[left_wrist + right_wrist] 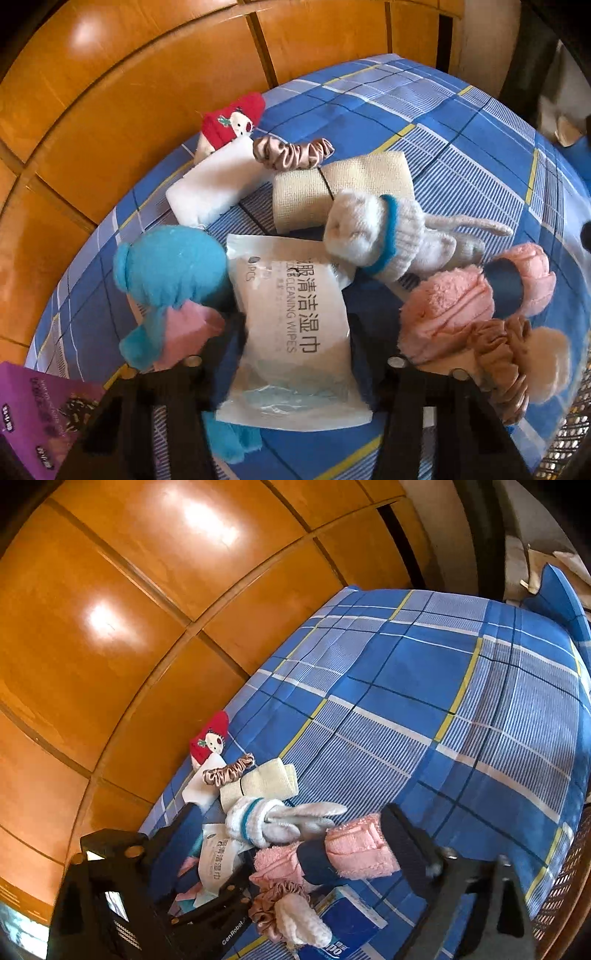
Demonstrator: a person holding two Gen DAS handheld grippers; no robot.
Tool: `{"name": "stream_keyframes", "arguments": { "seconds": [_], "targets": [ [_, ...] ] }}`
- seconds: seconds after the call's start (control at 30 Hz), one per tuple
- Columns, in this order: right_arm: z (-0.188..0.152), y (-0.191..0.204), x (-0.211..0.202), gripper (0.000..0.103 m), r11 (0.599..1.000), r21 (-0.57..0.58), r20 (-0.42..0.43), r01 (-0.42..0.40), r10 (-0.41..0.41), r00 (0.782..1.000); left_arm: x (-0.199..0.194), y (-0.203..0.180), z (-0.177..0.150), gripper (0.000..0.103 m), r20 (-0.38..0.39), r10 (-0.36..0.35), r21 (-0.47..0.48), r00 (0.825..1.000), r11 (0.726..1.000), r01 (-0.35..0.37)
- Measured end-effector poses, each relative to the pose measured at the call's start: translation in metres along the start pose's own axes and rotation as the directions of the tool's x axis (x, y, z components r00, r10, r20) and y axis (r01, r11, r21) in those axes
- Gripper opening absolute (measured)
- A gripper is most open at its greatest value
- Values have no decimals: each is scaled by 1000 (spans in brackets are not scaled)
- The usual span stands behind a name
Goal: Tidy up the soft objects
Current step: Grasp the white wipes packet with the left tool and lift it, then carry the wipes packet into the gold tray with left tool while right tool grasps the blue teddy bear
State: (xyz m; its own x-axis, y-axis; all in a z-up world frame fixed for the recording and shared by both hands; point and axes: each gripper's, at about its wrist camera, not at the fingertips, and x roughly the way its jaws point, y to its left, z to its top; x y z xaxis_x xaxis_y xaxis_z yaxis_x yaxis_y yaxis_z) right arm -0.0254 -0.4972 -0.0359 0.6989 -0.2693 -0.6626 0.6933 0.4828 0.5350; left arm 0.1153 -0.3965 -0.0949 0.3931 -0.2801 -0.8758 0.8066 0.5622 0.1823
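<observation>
Blue plaid bedsheet point(424, 686) covers a bed; glossy orange wooden wardrobe panels point(110, 609) stand along its far side.

Wet-wipes pack point(291, 332), white with printed characters, lies flat on the sheet among a cluster of soft items. Left gripper point(295, 321) straddles it: one black finger at each long edge of the pack, jaws partly closed. Whether the pads actually press on the pack cannot be told; no lift visible.

Just left of the pack: blue plush toy point(166, 273) with a pink part below it. Up and right, overlapping the pack's corner: balled white sock with teal band point(373, 236). Behind that: beige rolled cloth point(343, 188) bound with a dark band, a satin scrunchie point(291, 151) touching its upper edge, a white folded cloth point(218, 184), and a red sock with a cartoon face point(232, 118) nearest the wardrobe.

Right of the pack: pink fuzzy roll with a navy band point(476, 306), a brown scrunchie point(506, 362) against it. Purple packet point(40, 410) at lower left edge.

Right gripper point(288, 834) is wide open above the pile, nothing between its fingers. Blue tissue pack point(351, 926) lies beneath it.
</observation>
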Motion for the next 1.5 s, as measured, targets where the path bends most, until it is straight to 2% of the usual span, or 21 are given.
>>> {"name": "stream_keyframes", "arguments": {
  "seconds": [0.13, 0.33, 0.47, 0.6, 0.77, 0.83, 0.93, 1.03, 1.1, 1.2, 1.33, 1.37, 1.4, 1.43, 1.5],
  "targets": [
    [0, -1, 0, 78, 1000, 1, -5, -11, 11, 1000, -22, 20, -17, 46, 62, -82, -96, 995, 991, 88],
    [-5, 9, 5, 75, 998, -64, -38, 2, -4, 999, -79, 45, -42, 46, 161, -100, -160, 982, 979, 126],
    [-14, 27, 17, 70, 985, -175, -107, -4, -15, 994, -117, 69, -36, 46, 220, -97, -218, 971, 965, 146],
    [-33, 58, 28, 68, 941, -336, -183, -39, -24, 983, -138, 96, -22, 46, 255, -82, -260, 963, 954, 150],
    [-61, 96, 49, 68, 872, -479, -295, -100, -53, 954, -158, 151, -4, 46, 279, 10, -359, 960, 928, 94],
    [-68, 111, 57, 68, 850, -515, -312, -113, -63, 948, -168, 181, -6, 46, 287, 67, -425, 956, 903, 64],
    [-73, 128, 72, 68, 837, -535, -325, -118, -75, 943, -184, 226, -24, 46, 287, 159, -511, 945, 859, 11],
    [-76, 142, 93, 68, 839, -534, -334, -109, -91, 938, -199, 271, -57, 46, 268, 235, -603, 934, 797, -28],
    [-78, 150, 106, 68, 836, -540, -331, -93, -110, 937, -211, 297, -91, 46, 243, 293, -661, 925, 748, -64],
    [-84, 157, 126, 68, 832, -550, -339, -75, -140, 930, -221, 321, -141, 47, 206, 354, -709, 912, 696, -110],
    [-96, 162, 143, 68, 813, -577, -340, -75, -155, 928, -234, 345, -226, 47, 135, 408, -788, 903, 597, -152],
    [-99, 163, 145, 66, 808, -583, -341, -78, -156, 927, -233, 345, -243, 47, 118, 414, -805, 903, 572, -157],
    [-102, 164, 147, 53, 804, -589, -344, -85, -154, 926, -233, 348, -269, 47, 93, 419, -827, 903, 537, -164],
    [-105, 165, 148, 45, 799, -593, -351, -100, -145, 925, -233, 348, -284, 47, 76, 422, -840, 904, 516, -170],
    [-112, 166, 150, 39, 789, -604, -356, -116, -136, 925, -228, 344, -317, 47, 46, 410, -863, 911, 476, -171]
  ]
}}
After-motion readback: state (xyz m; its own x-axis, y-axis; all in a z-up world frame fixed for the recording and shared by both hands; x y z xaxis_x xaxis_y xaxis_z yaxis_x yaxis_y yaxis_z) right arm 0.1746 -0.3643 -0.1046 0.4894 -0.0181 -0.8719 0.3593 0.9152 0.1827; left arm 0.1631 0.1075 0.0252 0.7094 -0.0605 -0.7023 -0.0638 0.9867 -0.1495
